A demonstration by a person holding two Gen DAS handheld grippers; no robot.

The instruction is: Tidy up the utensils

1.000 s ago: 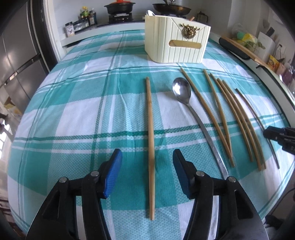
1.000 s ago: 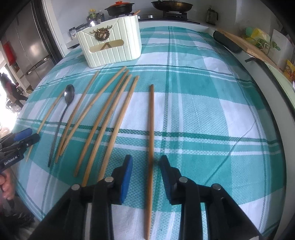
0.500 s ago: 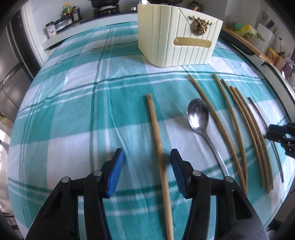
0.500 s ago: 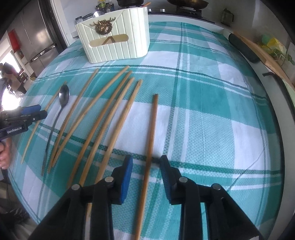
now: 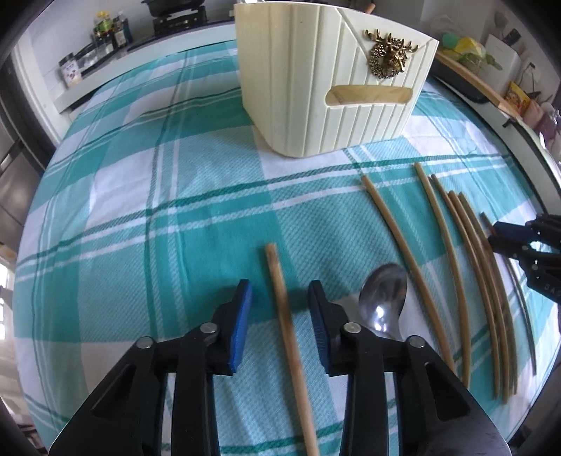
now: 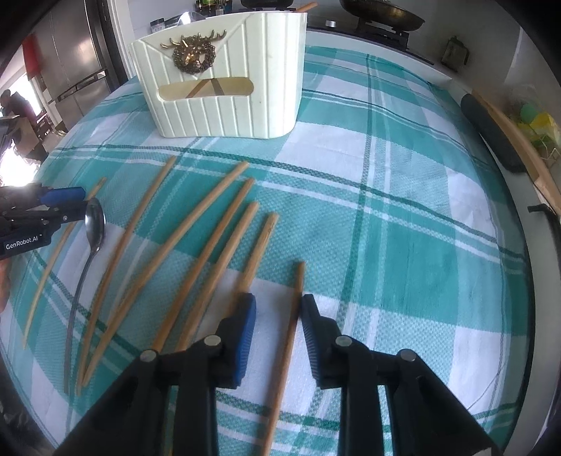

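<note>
A teal plaid tablecloth covers the table; a wok sits on the stove behind

bamboo chopsticks, lying on the cloth: seven. of these, one alone to the left of the spoon, five fanned close together to its right, one more at the far right of the row.

metal spoon: one, second from the left in the row.

cream ribbed holder, far side: one; brass deer-head ornament on its front: one; handle slot under the ornament: one.

teal and white check tablecloth: one.
</note>
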